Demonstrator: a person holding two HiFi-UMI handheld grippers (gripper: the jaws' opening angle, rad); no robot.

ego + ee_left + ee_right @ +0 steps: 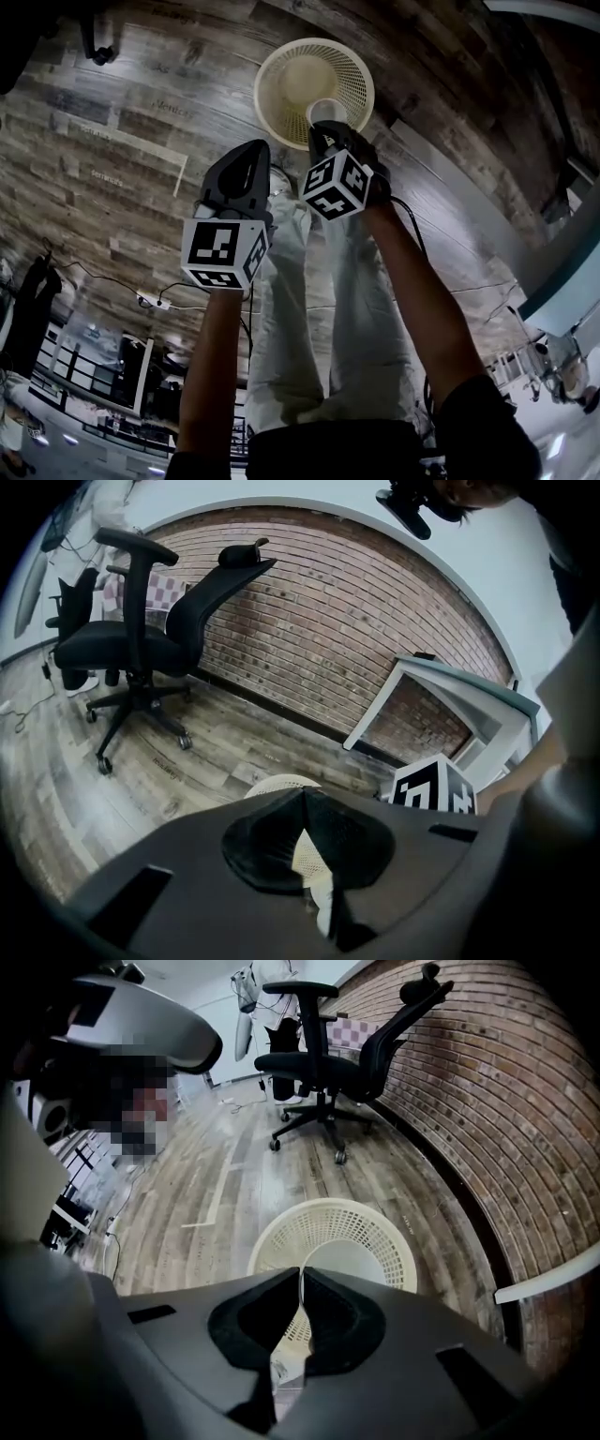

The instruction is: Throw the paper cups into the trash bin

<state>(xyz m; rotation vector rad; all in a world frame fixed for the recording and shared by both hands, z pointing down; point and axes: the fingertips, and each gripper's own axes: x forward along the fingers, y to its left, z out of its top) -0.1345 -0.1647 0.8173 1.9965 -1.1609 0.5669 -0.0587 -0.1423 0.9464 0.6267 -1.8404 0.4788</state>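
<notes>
Two arms (pixel 211 366) (pixel 417 291) stretched down — right gripper (pixel 323 128) pinching cup (pixel 325 110), over bin (pixel 277 67)

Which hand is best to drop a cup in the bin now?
Right. The right gripper pinches a cup over the bin. The left gripper is off to the bin's side, jaws together.

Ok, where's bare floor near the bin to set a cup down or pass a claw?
Free: wood floor left of the trash bin, to the white tape line, and the strip between bin and brick wall. Crowded: over the bin, where the right claw pinches a paper cup beside the left claw.
</notes>
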